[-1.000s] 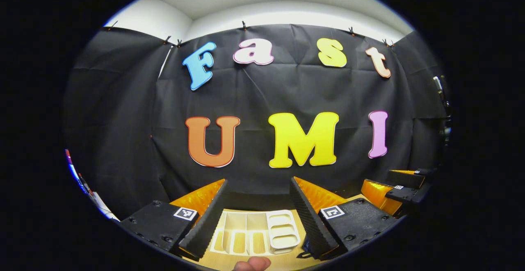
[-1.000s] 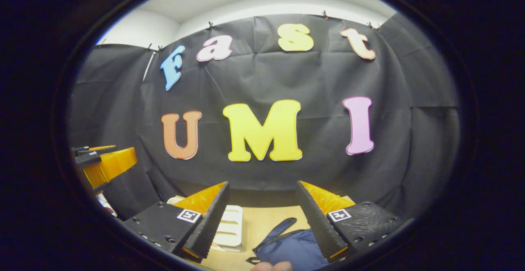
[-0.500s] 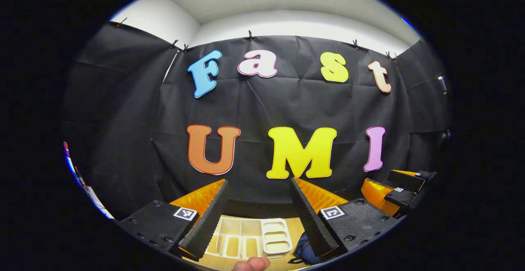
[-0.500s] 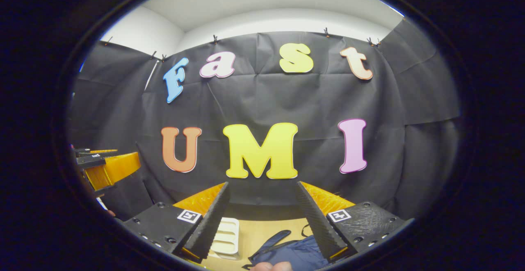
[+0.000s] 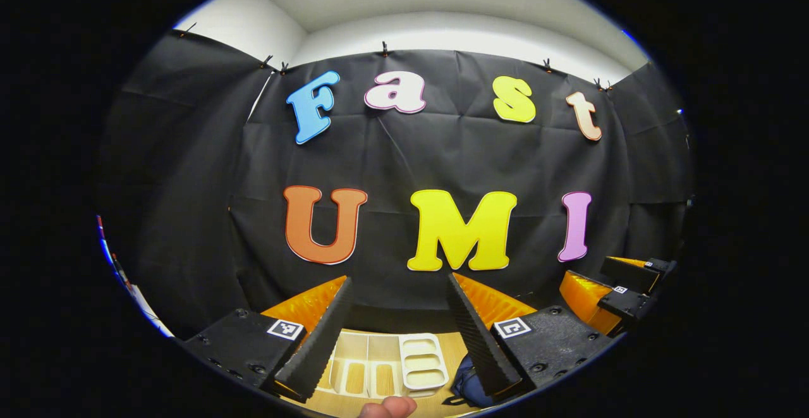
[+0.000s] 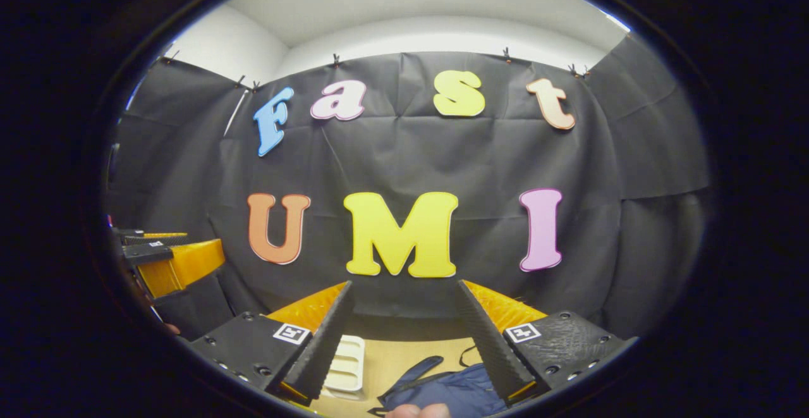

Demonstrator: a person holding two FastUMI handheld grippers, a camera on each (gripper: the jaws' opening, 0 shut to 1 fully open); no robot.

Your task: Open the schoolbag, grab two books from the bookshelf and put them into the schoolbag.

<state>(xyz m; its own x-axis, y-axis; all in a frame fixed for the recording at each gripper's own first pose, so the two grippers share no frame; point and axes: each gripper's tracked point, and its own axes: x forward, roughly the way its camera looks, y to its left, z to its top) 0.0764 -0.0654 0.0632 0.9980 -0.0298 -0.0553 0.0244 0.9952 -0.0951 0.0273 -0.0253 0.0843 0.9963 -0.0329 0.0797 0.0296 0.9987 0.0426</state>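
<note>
Dark blue fabric schoolbag [image 6: 452, 393] with a same-blue strap. Cream-white plastic slotted bookshelf [image 5: 385, 364] on a light tan wooden tabletop [image 6: 404, 351]. Plain black cloth wall [image 6: 404, 152], white ceiling above.

wooden table [image 6: 404, 358] | white compartment tray [image 5: 385, 364] on it

In the left gripper view, the left gripper [image 5: 398, 317] hangs above the near part of the table [image 5: 452, 348], its fingers spread apart with nothing between them. Past them, on the table, stands the bookshelf [image 5: 385, 370], a tray with compartments; just to its right lies the schoolbag [image 5: 466, 387]. The right gripper [image 5: 622, 291] hangs at the far right, well apart.

In the right gripper view, the right gripper [image 6: 404, 320] is also spread, over the schoolbag [image 6: 452, 389]; the bookshelf [image 6: 346, 367] sits left of the schoolbag, and the left gripper [image 6: 161, 257] hangs at the far left. The booth's wall [image 6: 404, 152] stands behind the table [image 6: 398, 358].
</note>
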